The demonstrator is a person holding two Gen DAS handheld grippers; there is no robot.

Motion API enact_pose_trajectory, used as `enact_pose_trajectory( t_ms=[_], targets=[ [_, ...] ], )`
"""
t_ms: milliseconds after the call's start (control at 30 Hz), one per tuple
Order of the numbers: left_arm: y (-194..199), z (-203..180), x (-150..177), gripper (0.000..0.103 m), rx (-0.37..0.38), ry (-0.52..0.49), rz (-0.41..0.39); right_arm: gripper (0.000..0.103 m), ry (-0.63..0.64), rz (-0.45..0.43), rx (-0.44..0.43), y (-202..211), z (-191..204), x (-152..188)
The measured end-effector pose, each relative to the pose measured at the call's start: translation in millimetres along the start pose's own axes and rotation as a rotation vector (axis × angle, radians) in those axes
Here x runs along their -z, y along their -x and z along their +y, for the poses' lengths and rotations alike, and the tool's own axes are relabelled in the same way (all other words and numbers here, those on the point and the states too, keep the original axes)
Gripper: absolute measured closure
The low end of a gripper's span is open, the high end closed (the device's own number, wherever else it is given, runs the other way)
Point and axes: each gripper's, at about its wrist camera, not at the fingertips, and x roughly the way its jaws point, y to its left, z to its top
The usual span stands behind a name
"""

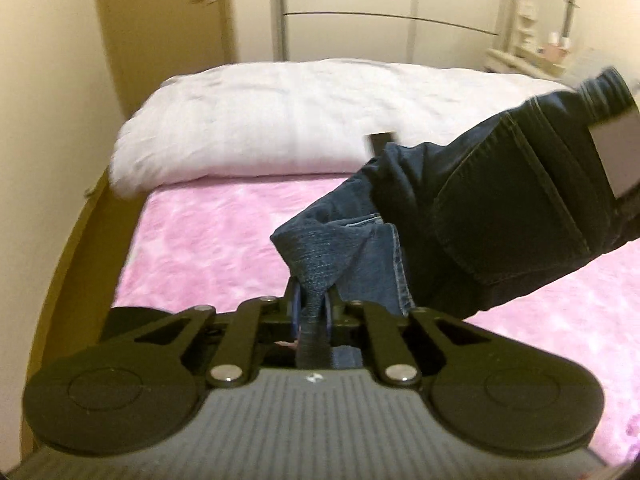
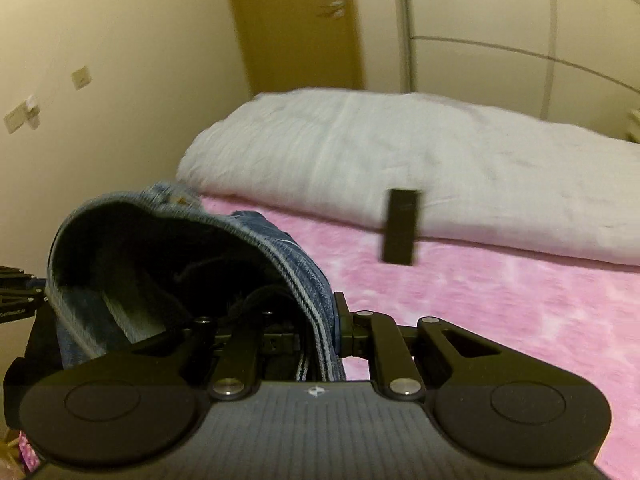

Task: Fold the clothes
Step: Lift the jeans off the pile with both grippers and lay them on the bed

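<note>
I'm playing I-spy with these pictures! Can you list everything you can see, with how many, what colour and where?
jeans: one pair, dark blue, held up above the bed
blanket: one, pink, covering the bed
duvet: one, white, bunched at the far end of the bed
small black object: one, on the bed by the duvet's edge; too blurred to name
door: one, tan, in the far wall
left gripper: black, shut on the jeans' denim
right gripper: black, shut on the jeans' edge
</note>
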Motion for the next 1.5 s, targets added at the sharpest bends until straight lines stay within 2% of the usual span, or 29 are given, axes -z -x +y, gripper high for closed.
enact_pose_trajectory(
  t_ms=[200, 400, 567, 633, 733, 867, 1033, 1133, 1200, 1267, 1367, 1433, 1500],
  targets=[
    [43, -123, -2, 0.095, 0.12, -0.065, 0.019, 0.09, -0.061, -0.037, 0.073, 112, -54, 42],
    [83, -264, 24, 0.095, 0.205, -0.09, 0.097, 0.09, -0.073, -0.026, 0.101, 220, -90, 114],
    [77, -362, 50, 0.095, 0.279, -0.084, 0.188, 0.09, -0.137, 0.026, 0.128, 275, -117, 170],
    [68, -391, 50, 0.095, 0.323, -0.085, 0.226, 0.09, -0.181, 0.047, 0.152, 291, -134, 190],
    [61, -429, 44, 0.095, 0.372, -0.147, 0.247, 0.09, -0.244, 0.074, 0.187, 311, -156, 214],
    [61, -447, 32, 0.095, 0.399, -0.193, 0.246, 0.09, -0.297, 0.085, 0.217, 330, -172, 227],
    [51, -435, 31, 0.095, 0.405, -0.196, 0.295, 0.09, -0.383, 0.128, 0.24, 332, -199, 218],
    [43, -411, 36, 0.095, 0.401, -0.135, 0.336, 0.09, -0.417, 0.158, 0.238, 312, -209, 202],
    [26, -398, 44, 0.095, 0.38, -0.111, 0.357, 0.09, -0.388, 0.18, 0.189, 289, -215, 191],
    [2, -387, 59, 0.093, 0.344, -0.097, 0.395, 0.088, -0.392, 0.201, 0.205, 256, -223, 188],
    [-26, -373, 84, 0.093, 0.274, -0.076, 0.459, 0.083, -0.394, 0.227, 0.268, 205, -238, 187],
    [-37, -364, 97, 0.091, 0.231, -0.056, 0.493, 0.078, -0.399, 0.232, 0.335, 185, -246, 189],
    [-48, -355, 111, 0.085, 0.187, -0.037, 0.526, 0.057, -0.374, 0.243, 0.359, 178, -246, 193]
  ],
)
